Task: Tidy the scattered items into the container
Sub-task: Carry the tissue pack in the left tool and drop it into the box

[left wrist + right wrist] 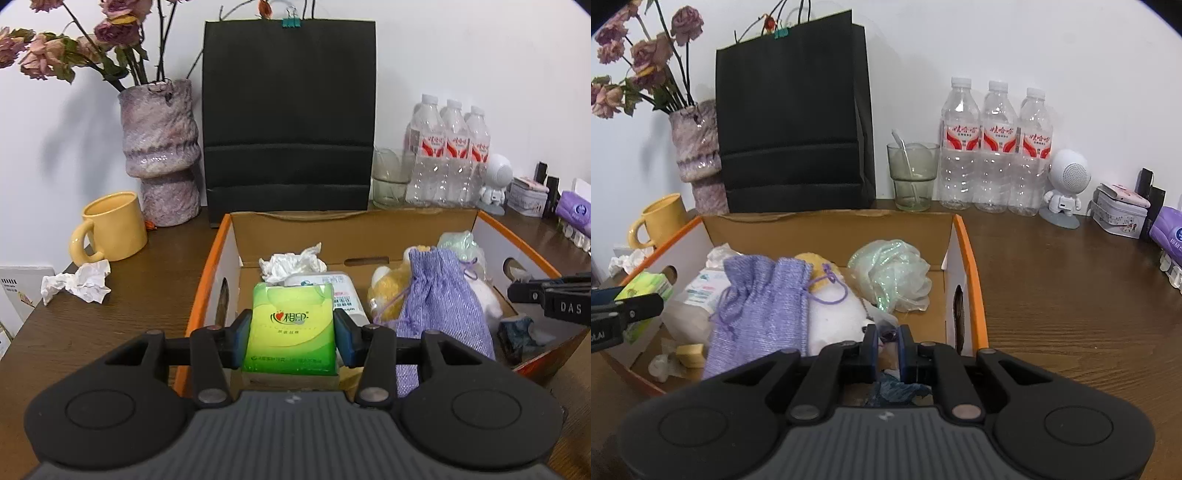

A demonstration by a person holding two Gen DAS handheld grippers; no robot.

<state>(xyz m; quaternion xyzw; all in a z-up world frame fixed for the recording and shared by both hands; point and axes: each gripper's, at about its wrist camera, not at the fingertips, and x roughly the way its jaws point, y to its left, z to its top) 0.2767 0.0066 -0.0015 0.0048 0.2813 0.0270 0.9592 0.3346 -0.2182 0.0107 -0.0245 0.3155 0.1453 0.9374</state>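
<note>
The left gripper (291, 338) has its jaws clamped across a green tissue pack (291, 328), soft and light, above the cardboard box (207, 280). The right gripper (887, 345) jaws stand nearly together, seemingly empty. A crumpled tissue (75, 282) waits on the surface (129, 295) beyond

A green tissue pack (291, 328) is hanging over the open cardboard box (207, 280). A purple pouch (439, 295) is lying inside. A crumpled paper (79, 282) is sitting outside on the table.

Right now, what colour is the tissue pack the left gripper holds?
Green and yellow-green; the tissue pack shows best in the left wrist view.
</note>
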